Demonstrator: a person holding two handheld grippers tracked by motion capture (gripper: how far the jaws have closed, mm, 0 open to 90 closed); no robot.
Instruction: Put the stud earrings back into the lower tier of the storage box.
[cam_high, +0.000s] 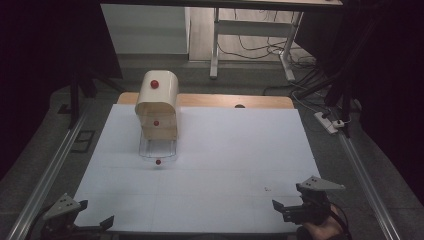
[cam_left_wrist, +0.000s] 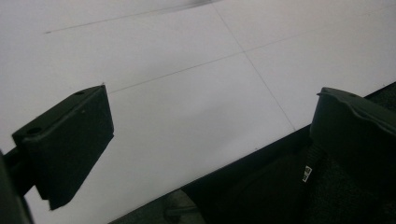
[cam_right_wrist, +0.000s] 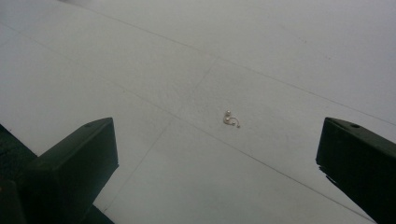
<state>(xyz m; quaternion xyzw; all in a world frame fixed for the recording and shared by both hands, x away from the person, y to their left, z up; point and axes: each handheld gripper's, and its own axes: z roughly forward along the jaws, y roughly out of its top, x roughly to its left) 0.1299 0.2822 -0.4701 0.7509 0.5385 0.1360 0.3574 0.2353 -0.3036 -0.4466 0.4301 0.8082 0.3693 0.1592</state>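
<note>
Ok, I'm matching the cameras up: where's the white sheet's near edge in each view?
High view: the near edge runs along the bottom of the picture.
Left gripper view: it runs diagonally across the lower right.
Right gripper view: it cuts the lower-left corner.
Shared landmark: the sheet's faint ruled lines.

The high view looks forward and down from above the near edge of the white tabletop (cam_high: 210, 165), taking in its whole sheet, with the cream box (cam_high: 157, 105) toward the far left. The left gripper view sits close over the tabletop's (cam_left_wrist: 187, 93) near edge, well short of the box, looking along its tongs (cam_left_wrist: 210, 135). The right gripper view hangs close above the tabletop (cam_right_wrist: 233, 56), near a tiny pearly trinket (cam_right_wrist: 230, 119) that the high view shares as a speck (cam_high: 266, 189), well right of the box.
</note>
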